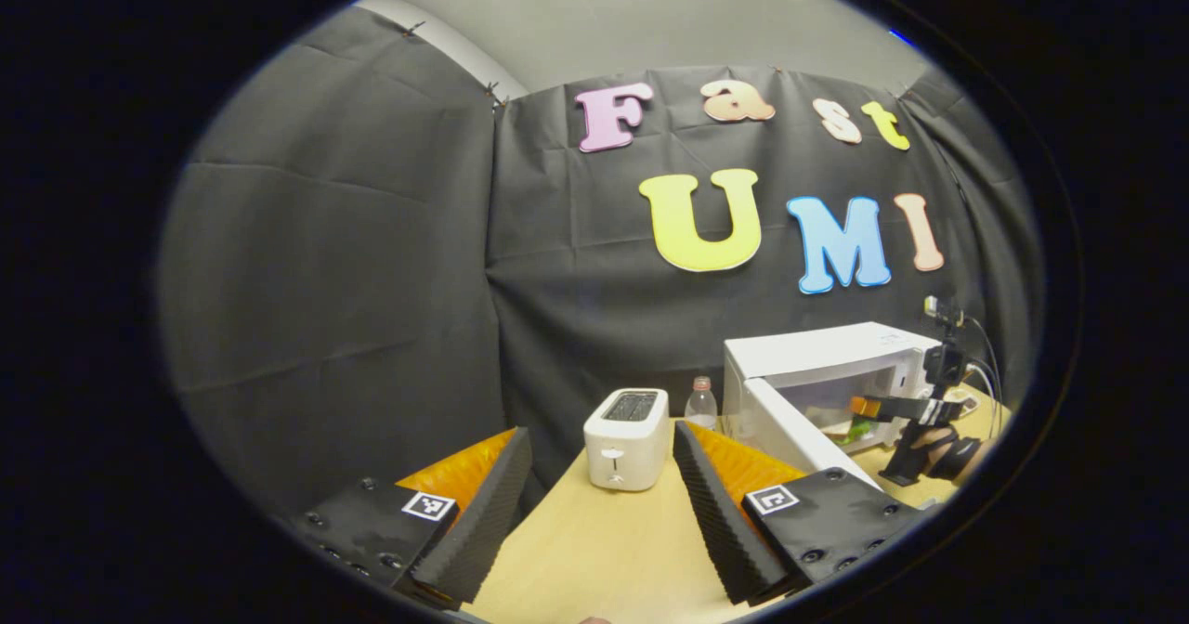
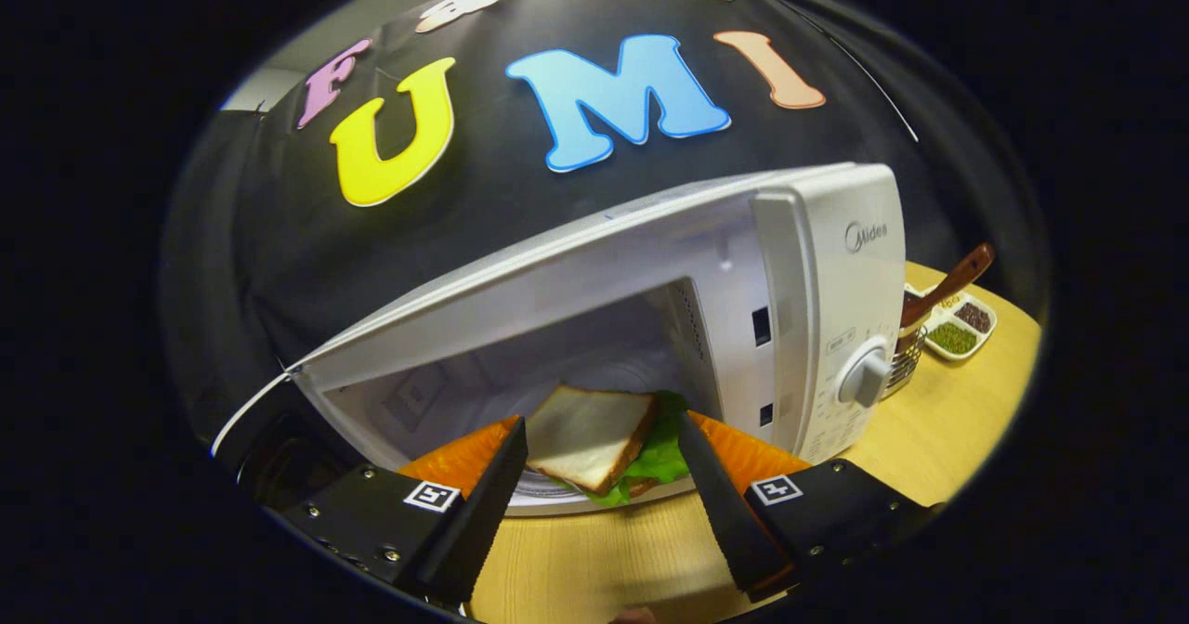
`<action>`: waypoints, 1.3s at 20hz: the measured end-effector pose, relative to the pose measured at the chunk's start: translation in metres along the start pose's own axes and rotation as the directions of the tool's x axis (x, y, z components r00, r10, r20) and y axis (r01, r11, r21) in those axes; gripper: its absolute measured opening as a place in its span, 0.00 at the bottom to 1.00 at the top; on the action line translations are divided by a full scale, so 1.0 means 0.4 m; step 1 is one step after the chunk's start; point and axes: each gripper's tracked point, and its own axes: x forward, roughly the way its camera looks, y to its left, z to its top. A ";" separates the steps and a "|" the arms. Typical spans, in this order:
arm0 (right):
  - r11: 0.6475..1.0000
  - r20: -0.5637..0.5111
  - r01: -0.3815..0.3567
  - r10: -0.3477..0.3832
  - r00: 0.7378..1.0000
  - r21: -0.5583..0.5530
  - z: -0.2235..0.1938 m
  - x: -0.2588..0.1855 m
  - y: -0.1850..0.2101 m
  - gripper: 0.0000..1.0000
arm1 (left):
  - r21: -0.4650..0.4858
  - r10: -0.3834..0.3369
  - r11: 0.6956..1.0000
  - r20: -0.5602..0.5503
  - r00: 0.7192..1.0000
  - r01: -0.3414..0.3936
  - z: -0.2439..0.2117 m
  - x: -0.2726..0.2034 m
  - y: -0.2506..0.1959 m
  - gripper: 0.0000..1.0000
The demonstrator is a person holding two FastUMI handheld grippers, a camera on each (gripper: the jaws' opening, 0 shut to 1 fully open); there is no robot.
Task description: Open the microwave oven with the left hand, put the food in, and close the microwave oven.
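The right gripper (image 2: 602,475) stands wide apart just in front of the one microwave (image 2: 650,327), touching nothing; one sandwich (image 2: 590,438) with lettuce lies between its fingers in view, on a plate at the mouth of the microwave's cavity. The microwave's door (image 1: 799,438) hangs open toward the left. The left gripper (image 1: 602,503) is also spread wide and empty, well apart from the microwave, over the table (image 1: 604,550). Left of the microwave stand one toaster (image 1: 627,438) and one bottle (image 1: 701,404), partly hidden. Right of it, a spice dish (image 2: 957,327) and utensil holder are hard to make out.
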 end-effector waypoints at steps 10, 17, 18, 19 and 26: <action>0.969 0.168 -0.062 0.104 0.980 -0.240 0.266 -0.386 -0.045 0.97 | -0.052 0.004 0.999 -0.041 0.999 -0.006 -0.115 -0.013 -0.037 1.00; 0.957 0.242 -0.065 0.137 0.961 -0.283 0.387 -0.576 -0.081 0.97 | -0.063 -0.003 0.998 -0.105 0.994 -0.004 -0.206 -0.029 -0.076 0.70; 0.957 0.243 -0.069 0.141 0.960 -0.283 0.391 -0.592 -0.087 0.97 | -0.068 -0.006 0.998 -0.109 0.994 -0.001 -0.213 -0.030 -0.088 0.60; 0.958 0.243 -0.080 0.150 0.958 -0.277 0.394 -0.608 -0.091 0.97 | -0.068 0.000 0.998 -0.114 0.993 -0.008 -0.225 -0.044 -0.092 0.56; 0.949 0.251 -0.107 0.186 0.950 -0.297 0.424 -0.719 -0.148 0.98 | -0.030 -0.002 1.000 -0.184 0.983 -0.004 -0.311 -0.074 -0.184 0.19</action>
